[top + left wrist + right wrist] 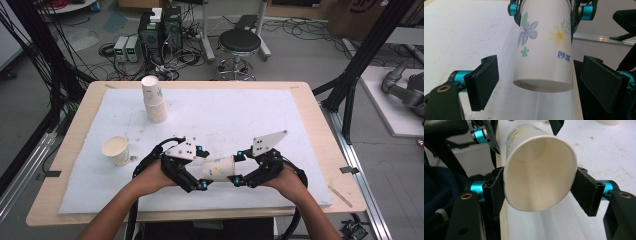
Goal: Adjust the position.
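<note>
Hand-over step, cups apparently being stacked. Flowered paper cup (219,168) hangs sideways over the near table (310,130) edge, pinched at its rim by the right gripper (539,191). Left gripper (541,83) stands wide, pads clear of the cup's base. Next: carry it far-left onto the cup stack (154,99), mouth down, I'd judge.
</note>
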